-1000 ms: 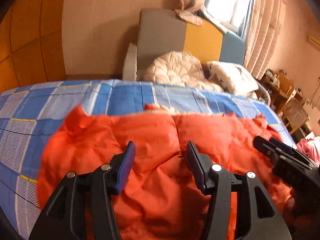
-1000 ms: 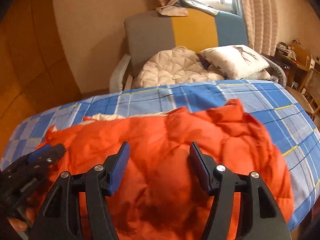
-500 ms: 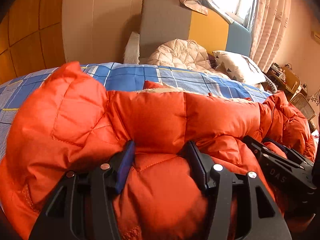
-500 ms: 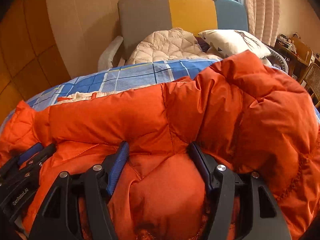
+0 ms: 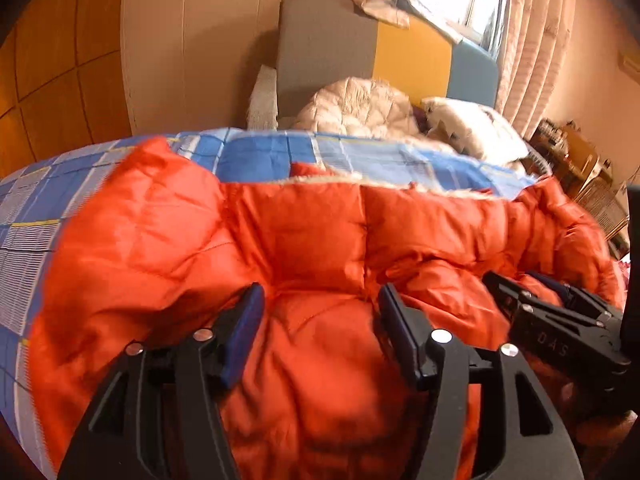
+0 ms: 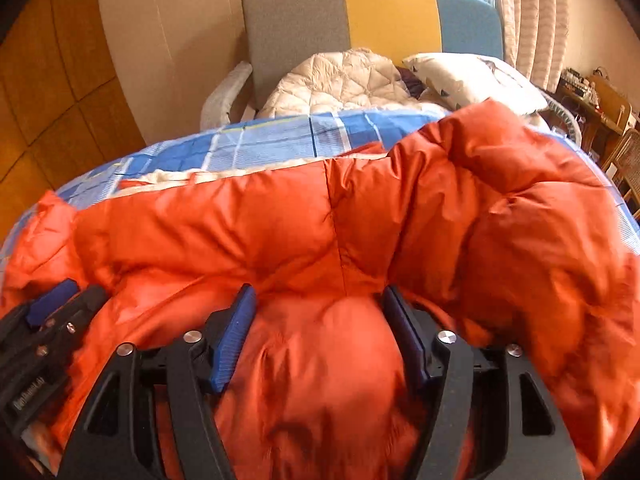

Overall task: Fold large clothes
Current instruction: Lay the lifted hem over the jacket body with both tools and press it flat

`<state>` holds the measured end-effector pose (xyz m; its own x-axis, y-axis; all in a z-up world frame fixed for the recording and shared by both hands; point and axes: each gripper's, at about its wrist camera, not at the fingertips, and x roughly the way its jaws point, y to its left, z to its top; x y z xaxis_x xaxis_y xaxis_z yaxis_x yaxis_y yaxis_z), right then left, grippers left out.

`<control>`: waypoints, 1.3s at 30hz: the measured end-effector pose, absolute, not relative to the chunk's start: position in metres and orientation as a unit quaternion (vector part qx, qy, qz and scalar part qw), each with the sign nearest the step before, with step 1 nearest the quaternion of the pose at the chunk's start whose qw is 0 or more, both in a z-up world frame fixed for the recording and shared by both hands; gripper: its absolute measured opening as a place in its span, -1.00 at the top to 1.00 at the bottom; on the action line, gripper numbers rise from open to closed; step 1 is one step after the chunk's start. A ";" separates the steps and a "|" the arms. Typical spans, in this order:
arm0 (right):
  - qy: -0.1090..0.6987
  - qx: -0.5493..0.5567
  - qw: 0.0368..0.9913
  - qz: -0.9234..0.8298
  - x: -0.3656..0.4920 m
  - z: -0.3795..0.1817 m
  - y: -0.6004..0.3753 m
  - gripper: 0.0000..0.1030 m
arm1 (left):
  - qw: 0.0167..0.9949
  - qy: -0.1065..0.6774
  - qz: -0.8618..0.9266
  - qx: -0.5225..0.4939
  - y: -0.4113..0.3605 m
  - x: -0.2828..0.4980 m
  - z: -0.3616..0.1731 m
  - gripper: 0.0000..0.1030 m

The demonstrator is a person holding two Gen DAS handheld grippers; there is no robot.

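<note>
— Orange quilted nylon fills the near view: a puffy orange down jacket (image 5: 304,248) bulges up between the blue-padded fingers of the left gripper (image 5: 320,300). Is it gripped?

— Hard to say. The jaws have just been opening, they stand about half apart, and the padding swells into the gap. I cannot tell whether the pads are pressing on it. The right gripper (image 6: 318,300) is the same: jaws just widened, a fat roll of jacket between them, grip uncertain.

— Where does the jacket lie?

— Across the near part of a bed with a blue checked sheet (image 5: 260,156), folded over on itself, a pale fleecy lining (image 6: 168,178) showing along its far edge. The grippers sit side by side on its near side.

— How will it handle?

— Light, I judge, but bulky and springy; the shell looks slick, so a shallow pinch on a puffed panel may slip off. Better to bite at a stitched seam or a hem, where the filling is thin, and press the fold flat or it will spring back open.

— And beyond?

— A grey, yellow and blue panelled headboard (image 6: 296,20), a cream quilted cushion (image 6: 340,80), a white printed pillow (image 6: 472,76), then striped curtains (image 5: 532,40) at a bright window.
</note>
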<state>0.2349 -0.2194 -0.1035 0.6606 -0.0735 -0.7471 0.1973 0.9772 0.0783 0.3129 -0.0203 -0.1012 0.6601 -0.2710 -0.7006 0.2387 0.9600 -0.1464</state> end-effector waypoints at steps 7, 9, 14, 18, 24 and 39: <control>0.373 0.090 0.921 -0.063 0.184 -0.080 -0.202 -0.34 | 0.923 0.361 -0.129 -0.018 0.006 0.281 -0.080 -0.20; 0.370 0.090 0.922 -0.065 0.172 -0.079 -0.194 -0.34 | 0.926 0.360 -0.115 -0.022 0.017 0.272 -0.080 -0.20; 0.368 0.067 0.924 -0.074 0.157 -0.087 -0.177 -0.34 | 0.930 0.356 -0.085 -0.032 0.037 0.252 -0.089 -0.20; 0.388 0.057 0.917 -0.074 0.163 -0.108 -0.178 -0.36 | 0.928 0.361 -0.086 -0.025 0.045 0.247 -0.108 -0.20; 0.396 0.047 0.914 -0.075 0.171 -0.125 -0.181 -0.40 | 0.924 0.365 -0.108 -0.047 0.051 0.254 -0.130 -0.21; 0.372 0.119 0.907 -0.159 0.094 -0.060 -0.227 -0.48 | 0.915 0.374 -0.143 -0.056 0.068 0.250 -0.118 -0.20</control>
<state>0.0942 -0.2266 -0.0600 0.6727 -0.1994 -0.7126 0.3758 0.9216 0.0969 0.2497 0.0682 -0.1176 0.6797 -0.3046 -0.6673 0.2204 0.9525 -0.2102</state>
